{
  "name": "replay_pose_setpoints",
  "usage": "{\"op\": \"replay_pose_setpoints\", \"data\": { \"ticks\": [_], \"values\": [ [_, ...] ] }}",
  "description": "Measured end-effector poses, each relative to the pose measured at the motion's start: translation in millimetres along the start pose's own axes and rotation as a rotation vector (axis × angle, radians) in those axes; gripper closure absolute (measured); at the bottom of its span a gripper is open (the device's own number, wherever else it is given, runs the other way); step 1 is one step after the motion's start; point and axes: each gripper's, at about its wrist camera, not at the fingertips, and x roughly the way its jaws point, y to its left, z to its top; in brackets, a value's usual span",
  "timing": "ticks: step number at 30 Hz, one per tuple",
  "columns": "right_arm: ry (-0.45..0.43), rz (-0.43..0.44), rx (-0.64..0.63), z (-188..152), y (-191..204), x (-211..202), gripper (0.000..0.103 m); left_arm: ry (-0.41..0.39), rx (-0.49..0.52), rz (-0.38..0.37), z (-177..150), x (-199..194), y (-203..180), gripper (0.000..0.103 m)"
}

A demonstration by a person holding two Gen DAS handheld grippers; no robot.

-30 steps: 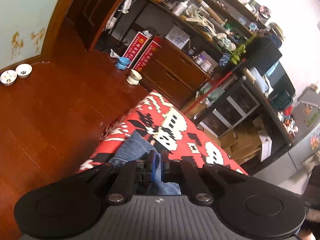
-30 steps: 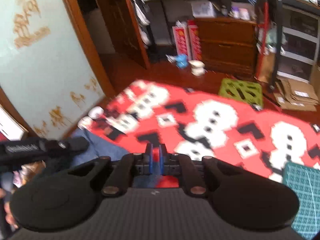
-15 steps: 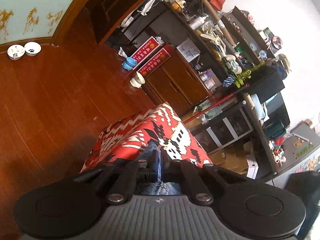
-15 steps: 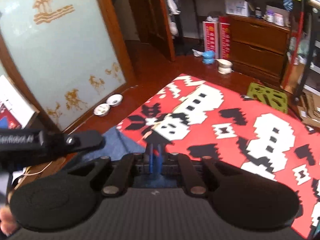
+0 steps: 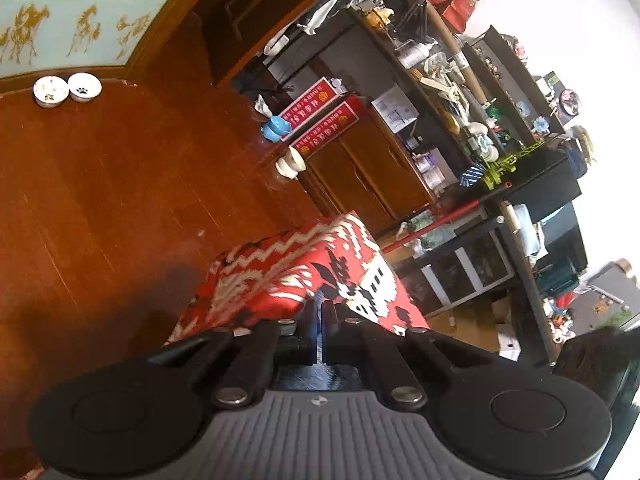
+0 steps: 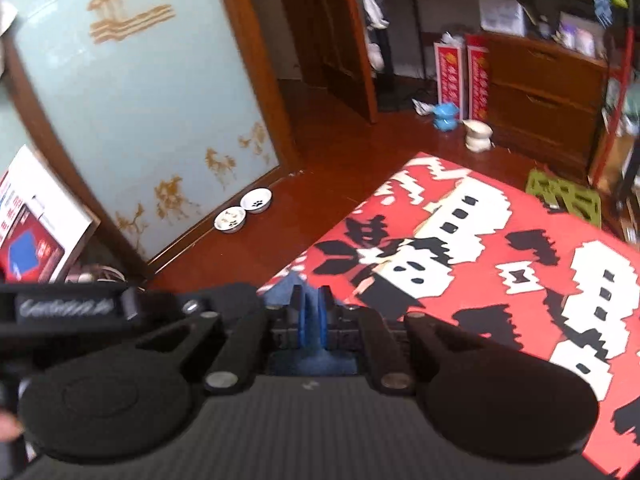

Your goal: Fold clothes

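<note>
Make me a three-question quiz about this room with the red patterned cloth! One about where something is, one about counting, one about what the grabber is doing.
1. Where are the small white bowls?
A. On the red cloth
B. On the wooden floor by the pale glass panel
C. On a shelf

2. How many of those white bowls sit side by side?
A. One
B. Two
C. Four

3. What is the right gripper doing?
A. Wide open, holding nothing
B. Shut on blue denim cloth
C. Holding a bowl

Answers:
1 B, they rest on the floor beside the panel.
2 B, a pair shows in both views.
3 B, blue fabric is pinched between its closed fingers, at the edge of the red patterned cloth.
</note>
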Motion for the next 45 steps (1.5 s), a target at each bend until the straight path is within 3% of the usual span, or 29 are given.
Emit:
{"op": "replay_pose_setpoints", "data": {
  "ticks": [3,9,16,21,27,35,45],
  "values": [
    [-0.003,-0.01,0.016,7,1,0,0.096,-0.008,-0.007,0.0,2,-4,3,0.1],
    [-0.038,0.068,0.07,6,5,-9,0.096,-0.024,-0.018,0.0,7,-13,6,0.1],
    [-0.04,0.044,0.108,8,10,-7,0.095,-0.008,-0.006,0.0,8,-21,10,0.1],
    [-0.048,0.088,0.078,-4,25,-33,0.095,0.009,0.033,-0.013,4,-33,5,0.1],
    [-0.003,0.063,0.011,-22,45,-29,0.096,0.04,0.082,-0.01,-8,-49,4,0.1],
    [-0.005,0.057,0.045,-26,49,-43,0.096,0.063,0.119,-0.007,-27,-79,11,0.1],
    [0.012,0.111,-0.106,-78,87,-88,0.096,0.086,0.145,0.023,-61,-123,28,0.1]
  ]
}}
